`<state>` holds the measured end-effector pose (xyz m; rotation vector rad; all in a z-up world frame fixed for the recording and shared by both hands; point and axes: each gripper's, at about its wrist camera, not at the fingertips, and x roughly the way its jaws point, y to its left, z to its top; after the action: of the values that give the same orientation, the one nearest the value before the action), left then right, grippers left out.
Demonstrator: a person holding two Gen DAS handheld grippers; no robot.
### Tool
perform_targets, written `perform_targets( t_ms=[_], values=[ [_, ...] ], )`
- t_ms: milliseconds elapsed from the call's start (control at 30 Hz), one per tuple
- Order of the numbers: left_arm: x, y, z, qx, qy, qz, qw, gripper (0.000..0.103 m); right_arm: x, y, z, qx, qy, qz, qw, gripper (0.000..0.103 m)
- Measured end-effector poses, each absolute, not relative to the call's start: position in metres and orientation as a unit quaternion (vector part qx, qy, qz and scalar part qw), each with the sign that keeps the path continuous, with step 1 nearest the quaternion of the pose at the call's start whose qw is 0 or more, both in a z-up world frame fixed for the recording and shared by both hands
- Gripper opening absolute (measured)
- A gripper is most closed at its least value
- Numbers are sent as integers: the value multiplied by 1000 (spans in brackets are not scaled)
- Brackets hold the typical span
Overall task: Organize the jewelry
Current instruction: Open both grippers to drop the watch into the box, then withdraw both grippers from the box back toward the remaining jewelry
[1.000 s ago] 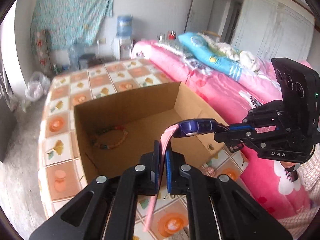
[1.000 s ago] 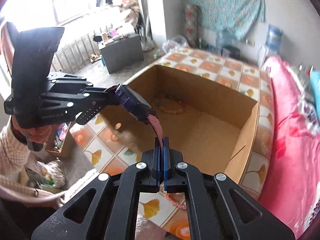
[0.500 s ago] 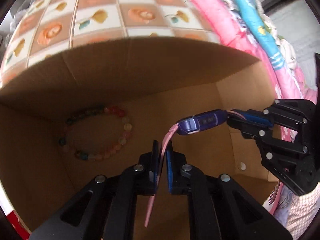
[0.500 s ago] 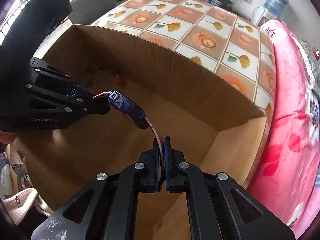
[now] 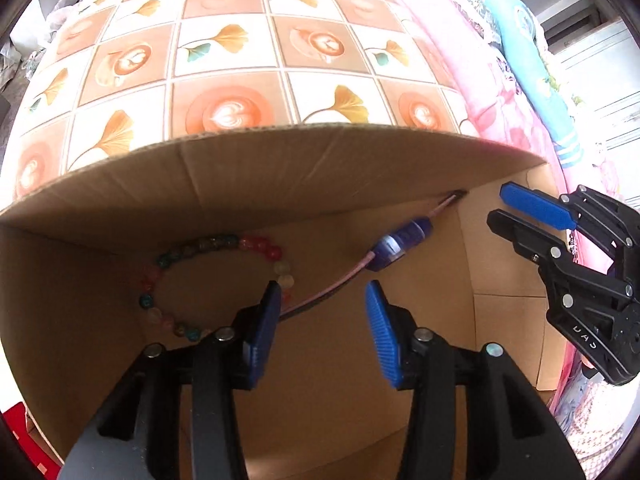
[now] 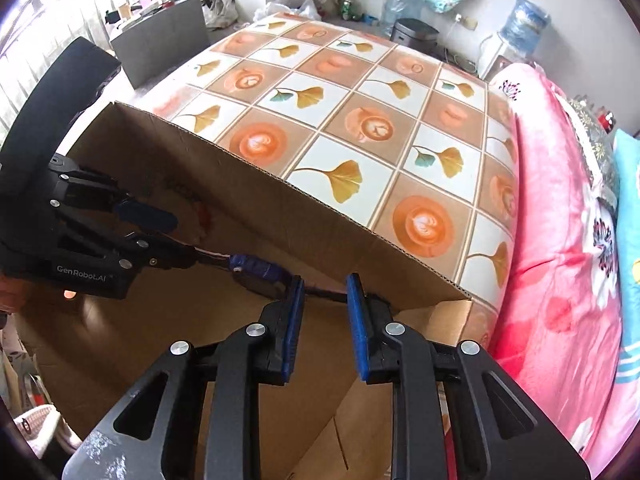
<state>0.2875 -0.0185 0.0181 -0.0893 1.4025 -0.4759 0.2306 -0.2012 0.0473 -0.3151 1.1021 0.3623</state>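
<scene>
A watch (image 5: 400,242) with a blue body and a pink strap lies on the floor of the cardboard box (image 5: 280,168), against its far wall. A bracelet of coloured beads (image 5: 216,242) lies to its left. My left gripper (image 5: 322,308) hangs inside the box with its jaws opening; the strap runs past its left finger and is not pinched. My right gripper (image 6: 324,300) is over the box's right end, jaws opening too. The strap's other end shows between its fingers, untouched. From the right wrist view the watch (image 6: 256,266) lies between both grippers.
The box stands on a table with a tiled cloth (image 5: 224,60) of orange cups and ginkgo leaves. A bed with pink bedding (image 6: 560,240) runs along the table's right side. A grey cabinet (image 6: 160,40) and a water dispenser (image 6: 524,16) stand beyond.
Both grippers came down into the box holding the watch by its strap ends. Both have since let go, and the watch now lies on the box floor.
</scene>
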Motion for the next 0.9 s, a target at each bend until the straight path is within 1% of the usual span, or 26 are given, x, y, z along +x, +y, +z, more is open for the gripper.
perform_targets(
  t_ms=[67, 267, 400, 467, 500, 533, 567, 600, 633, 667, 700, 733, 800, 900],
  values=[
    [285, -16, 22, -45, 635, -223, 738, 43, 224, -204, 51, -142, 515, 172, 828, 27],
    [273, -6, 46, -55, 614, -227, 754, 44, 227, -202, 60, -136, 510, 171, 832, 28],
    [252, 9, 76, -59, 582, -230, 778, 45, 222, -204, 75, -123, 498, 180, 839, 29],
    [237, 13, 95, -56, 556, -234, 796, 47, 208, -205, 89, -112, 483, 188, 848, 33],
    [226, 14, 107, -56, 538, -237, 807, 49, 200, -207, 96, -106, 473, 194, 853, 34],
    [214, 18, 118, -57, 518, -242, 818, 51, 187, -209, 106, -96, 457, 200, 861, 39],
    [194, 26, 131, -59, 492, -250, 832, 56, 174, -212, 116, -86, 442, 205, 869, 42],
    [177, 32, 139, -60, 471, -254, 843, 60, 158, -215, 125, -77, 425, 210, 877, 44],
    [161, 37, 146, -63, 449, -258, 853, 63, 139, -219, 135, -68, 403, 215, 887, 48],
    [137, 46, 151, -66, 421, -265, 865, 69, 120, -223, 142, -61, 382, 222, 895, 54],
    [119, 53, 153, -69, 402, -267, 873, 74, 100, -226, 147, -55, 363, 228, 902, 56],
    [100, 60, 152, -72, 384, -268, 881, 75, 77, -229, 150, -50, 342, 232, 909, 59],
    [67, 70, 141, -70, 365, -262, 891, 80, 41, -233, 148, -41, 316, 239, 917, 60],
    [37, 77, 109, -75, 367, -237, 897, 81, 4, -236, 125, 4, 316, 261, 912, 61]
  ],
)
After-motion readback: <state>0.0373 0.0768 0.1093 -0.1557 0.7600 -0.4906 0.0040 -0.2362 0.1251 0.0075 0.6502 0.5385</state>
